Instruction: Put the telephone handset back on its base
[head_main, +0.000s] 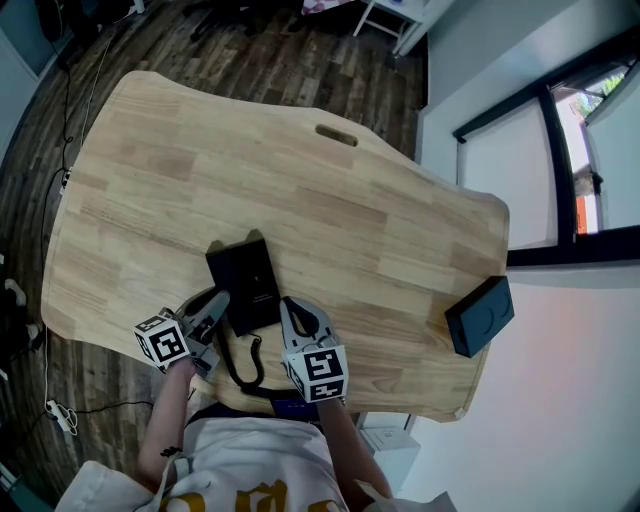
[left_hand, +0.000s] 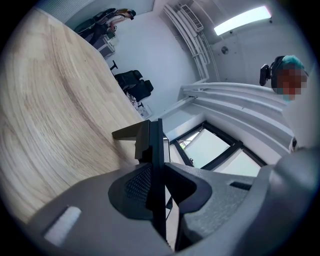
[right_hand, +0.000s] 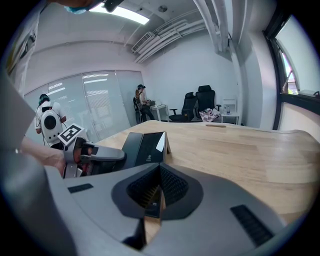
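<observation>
A flat black telephone (head_main: 245, 285) lies near the front edge of the wooden table (head_main: 350, 200). Its black curly cord (head_main: 245, 365) loops off the near end toward me. I cannot tell handset from base. My left gripper (head_main: 218, 300) sits at the telephone's left side. In the left gripper view that gripper (left_hand: 157, 170) is shut on a thin black edge of the telephone (left_hand: 150, 142). My right gripper (head_main: 288, 305) is at its right side, and in its own view this gripper (right_hand: 159, 172) has its jaws together, just short of the telephone (right_hand: 145, 147). The left gripper (right_hand: 97, 152) shows there too.
A dark box (head_main: 480, 315) sits at the table's right edge. A slot (head_main: 336, 134) is cut in the far edge. Office chairs (right_hand: 200, 102) stand beyond the table, and two people (right_hand: 141, 102) stand by a glass wall.
</observation>
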